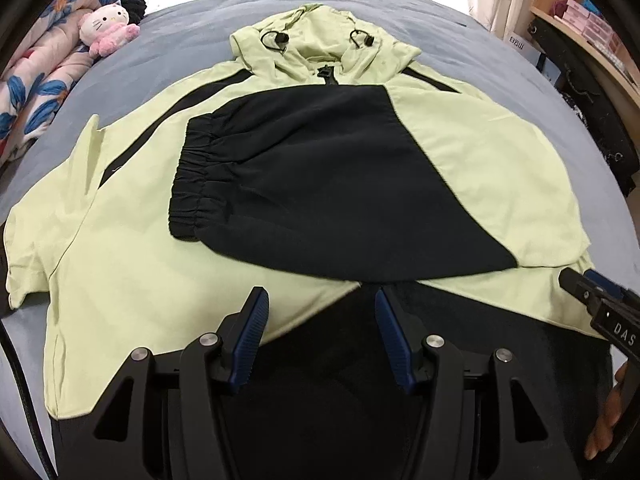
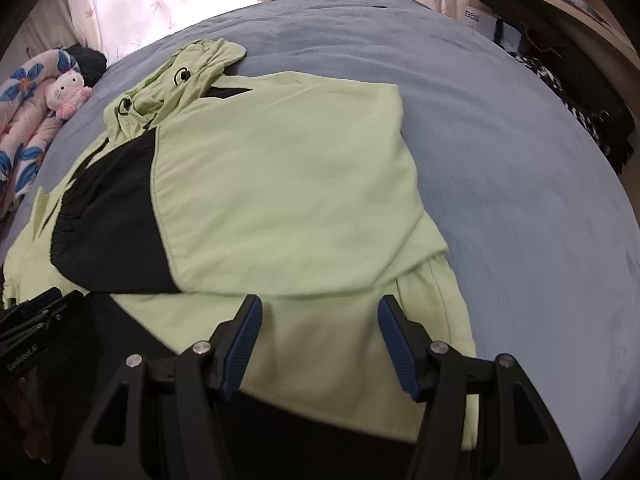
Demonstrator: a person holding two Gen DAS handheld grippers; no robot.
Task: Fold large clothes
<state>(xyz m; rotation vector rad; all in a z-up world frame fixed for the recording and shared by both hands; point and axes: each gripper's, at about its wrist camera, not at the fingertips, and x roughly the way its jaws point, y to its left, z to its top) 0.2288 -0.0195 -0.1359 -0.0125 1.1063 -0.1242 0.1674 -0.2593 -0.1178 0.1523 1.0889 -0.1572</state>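
Note:
A light green and black hooded jacket [image 1: 120, 240] lies flat on the blue bed, hood [image 1: 320, 44] at the far end. Its right sleeve, with a black elastic cuff [image 1: 192, 184], is folded across the chest. In the right wrist view the jacket [image 2: 280, 184] shows the folded right side on top. My left gripper [image 1: 320, 300] is open and empty over the black lower hem. My right gripper [image 2: 320, 308] is open and empty over the green hem at the right; it also shows in the left wrist view [image 1: 600, 304].
A blue bedsheet [image 2: 500, 160] covers the bed. A Hello Kitty plush [image 1: 108, 28] and a floral quilt [image 1: 36, 80] lie at the far left. A wooden shelf with boxes [image 1: 592, 28] and dark bags stand at the right. Curtains hang behind.

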